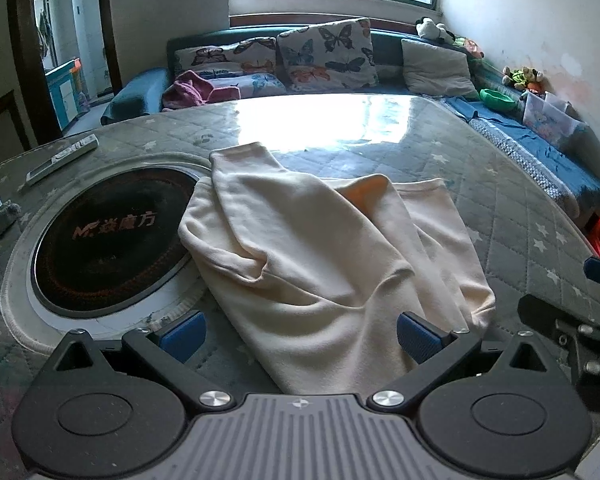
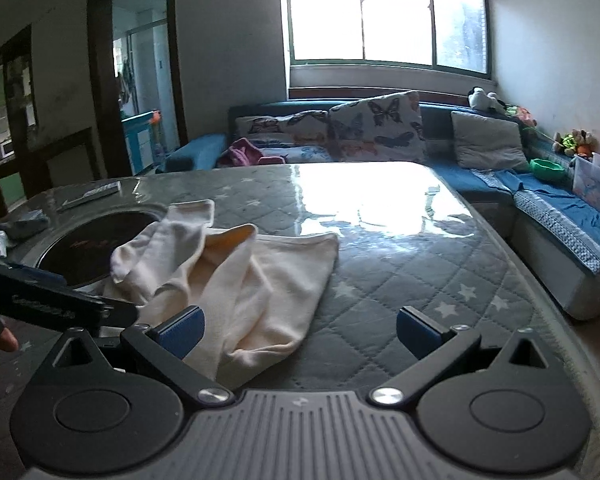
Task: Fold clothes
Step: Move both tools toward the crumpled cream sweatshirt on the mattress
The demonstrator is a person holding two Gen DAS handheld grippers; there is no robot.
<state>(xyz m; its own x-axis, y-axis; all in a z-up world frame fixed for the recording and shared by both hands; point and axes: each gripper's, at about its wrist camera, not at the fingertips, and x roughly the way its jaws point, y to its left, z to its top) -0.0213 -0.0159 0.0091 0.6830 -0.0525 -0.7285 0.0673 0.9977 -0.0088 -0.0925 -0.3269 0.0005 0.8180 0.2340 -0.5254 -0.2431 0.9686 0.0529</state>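
Right beside the round black cooktop (image 1: 112, 236) on the quilted table (image 1: 520, 216), I see the cream garment (image 1: 324, 264) lying crumpled, with my left gripper (image 1: 300, 338) and right gripper (image 2: 300, 334) both spread apart, holding nothing.

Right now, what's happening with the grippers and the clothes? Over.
Left gripper open, straddling the cream garment. Right gripper open, holding nothing. Garment crumpled, unfolded, partly over the round cooktop. Remote off to the side.

A home living room: sofa (image 1: 384, 52) with butterfly cushions (image 1: 328, 54), plush toys (image 1: 434, 28).
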